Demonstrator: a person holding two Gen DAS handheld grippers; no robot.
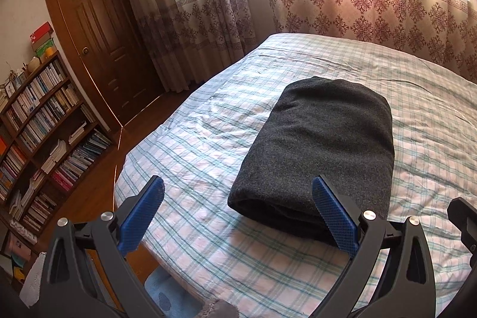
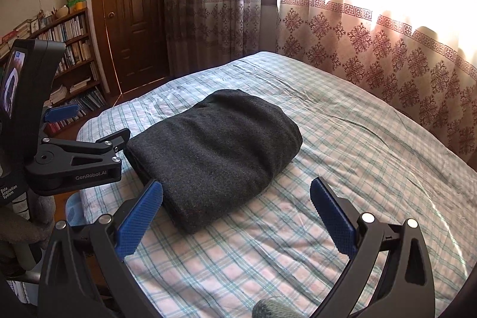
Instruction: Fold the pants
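Pants [image 1: 316,151]: dark grey, woolly fabric, folded into a compact thick rectangular bundle (layered edges visible), lying flat on the bed, long axis toward twelve o'clock.

The left gripper [image 1: 238,216] hung above the near edge of the bed [image 1: 208,252], its blue pads [image 1: 146,213] spread wide with nothing between them. Dark grey pants [image 1: 316,151] lay folded in a thick bundle on the plaid sheet (just beyond the right pad). A bookshelf [image 1: 41,136] stood at left.
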